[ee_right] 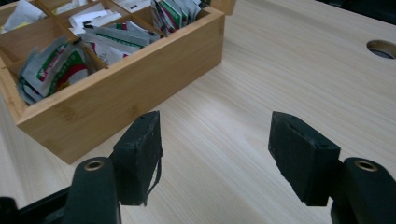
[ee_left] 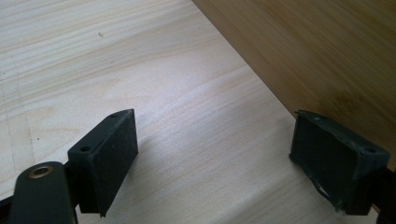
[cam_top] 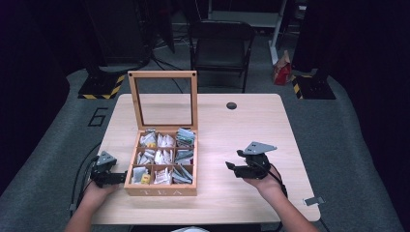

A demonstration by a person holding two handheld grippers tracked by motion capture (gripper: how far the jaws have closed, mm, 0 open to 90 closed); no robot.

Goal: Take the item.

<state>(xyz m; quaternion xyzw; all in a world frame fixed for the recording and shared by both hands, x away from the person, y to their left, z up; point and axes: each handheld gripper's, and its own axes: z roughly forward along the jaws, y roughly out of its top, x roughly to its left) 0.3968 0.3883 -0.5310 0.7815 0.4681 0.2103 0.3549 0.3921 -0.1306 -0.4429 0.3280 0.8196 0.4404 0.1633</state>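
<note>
A wooden tea box (cam_top: 161, 190) marked TEA stands on the table with its glass lid (cam_top: 163, 99) raised upright. Its compartments hold several tea sachets (cam_top: 164, 157). My left gripper (cam_top: 118, 178) rests on the table against the box's left wall, open with nothing between its jaws (ee_left: 215, 161); the box wall (ee_left: 317, 51) is just past its right jaw. My right gripper (cam_top: 231, 167) is held to the right of the box, open and empty (ee_right: 215, 154). In the right gripper view the box's side wall (ee_right: 126, 88) and its sachets (ee_right: 56, 65) lie ahead to the left.
The light wooden table (cam_top: 241, 130) has a round cable hole (cam_top: 231, 105) at the back. A small metal clip (cam_top: 313, 200) lies near the front right edge. A black folding chair (cam_top: 221, 48) stands behind the table.
</note>
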